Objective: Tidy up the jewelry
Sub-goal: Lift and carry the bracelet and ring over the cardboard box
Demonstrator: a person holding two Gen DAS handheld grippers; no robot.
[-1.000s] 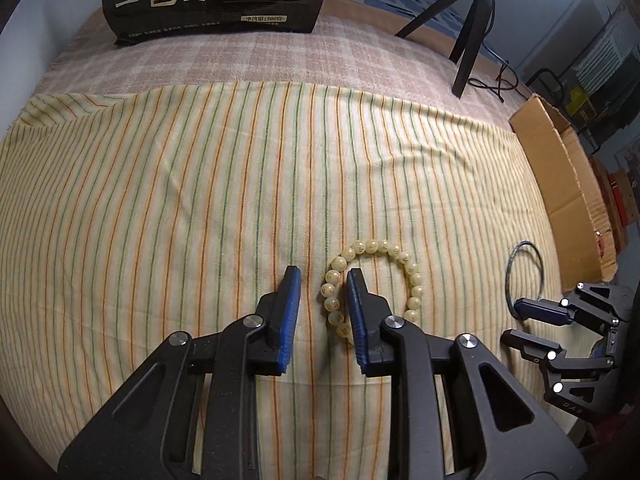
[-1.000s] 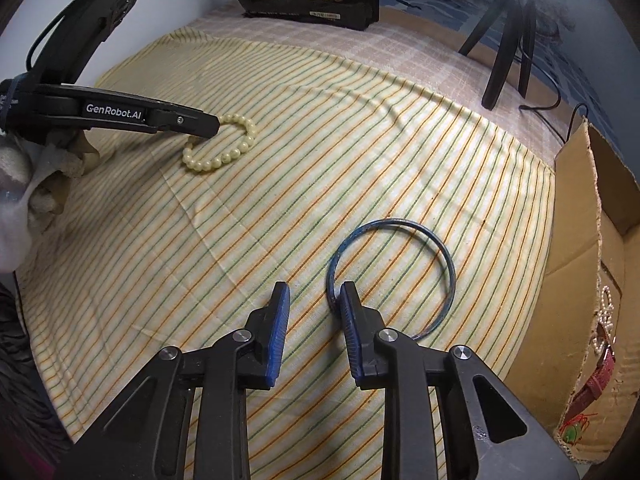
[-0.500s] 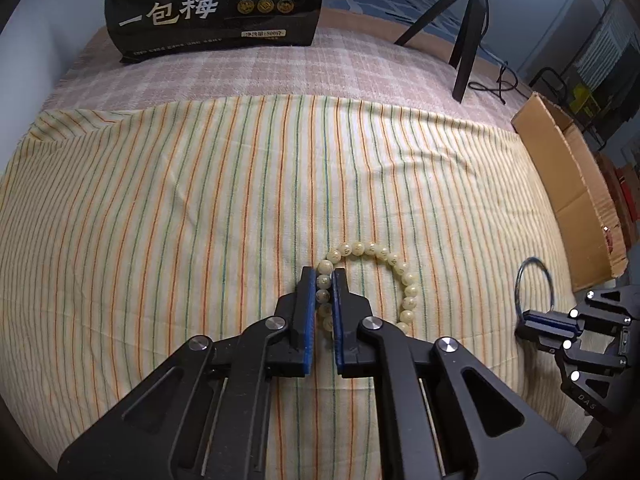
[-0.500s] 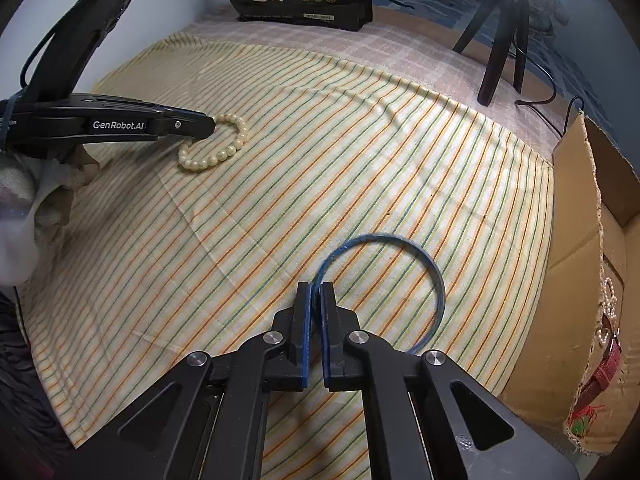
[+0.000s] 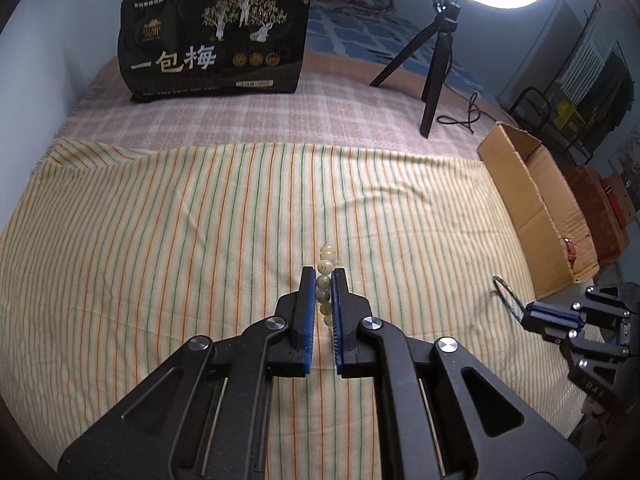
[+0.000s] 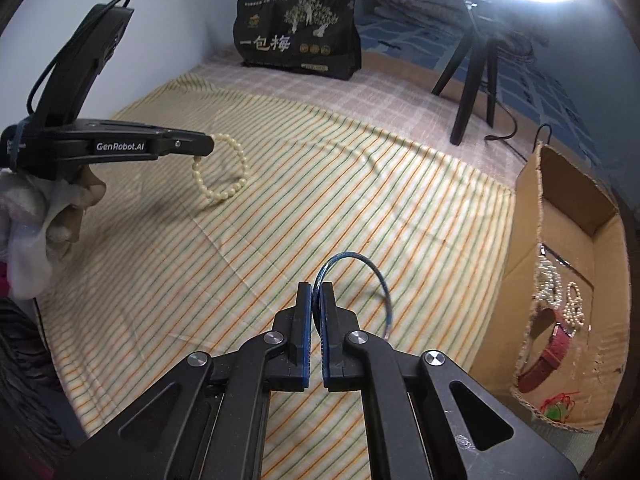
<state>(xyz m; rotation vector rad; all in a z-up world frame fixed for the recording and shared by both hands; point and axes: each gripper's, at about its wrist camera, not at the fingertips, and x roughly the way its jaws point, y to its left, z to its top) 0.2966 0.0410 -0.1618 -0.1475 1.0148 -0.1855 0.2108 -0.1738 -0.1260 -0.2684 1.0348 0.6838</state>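
Both claws are pinching their pieces — left claw [image 5: 323, 294] the bead bracelet [image 6: 221, 168], right claw [image 6: 316, 308] the blue bangle [image 6: 352, 258] — with the cardboard box [image 6: 568, 216] lying rightward, nearer the right.

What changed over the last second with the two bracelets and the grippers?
Left gripper closed on the bead bracelet; right gripper closed on the blue bangle. Both pieces were lifted off the striped cloth and now hang. The cardboard box and black bag stayed put.

Right gripper [image 6: 316, 304] jaws clamp blue bangle [image 6: 360, 280]; left gripper [image 6: 200, 148] dangles bead bracelet [image 6: 222, 172], apparently clear of cloth.
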